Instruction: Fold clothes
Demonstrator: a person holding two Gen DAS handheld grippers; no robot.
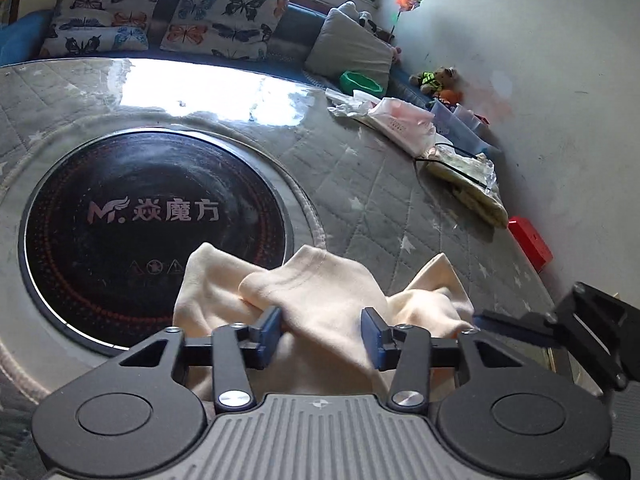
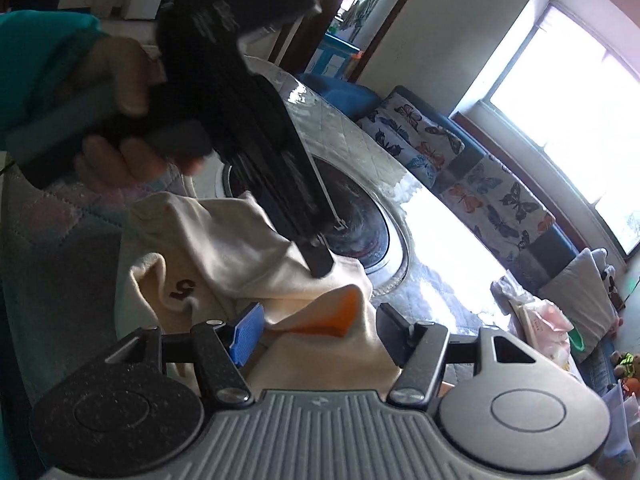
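Note:
A cream garment (image 1: pixel 316 292) lies bunched on the quilted grey table cover, partly over the black round cooktop (image 1: pixel 148 216). My left gripper (image 1: pixel 324 332) is open with its blue pads (image 1: pixel 269 330) on either side of a raised fold of the cloth. In the right wrist view the garment (image 2: pixel 240 248) shows a dark "5" print and an orange inner lining. My right gripper (image 2: pixel 320 330) is open, with a cloth fold lying between its jaws. The left gripper's tip (image 2: pixel 318 262) presses on the cloth there, held by a hand in a teal sleeve.
A sofa with butterfly cushions (image 1: pixel 224 20) runs behind the table. Plastic bags and packets (image 1: pixel 400 116), a green bowl (image 1: pixel 360 82), a folded yellowish cloth (image 1: pixel 472 184) and a red box (image 1: pixel 530 242) sit along the table's right side near the wall.

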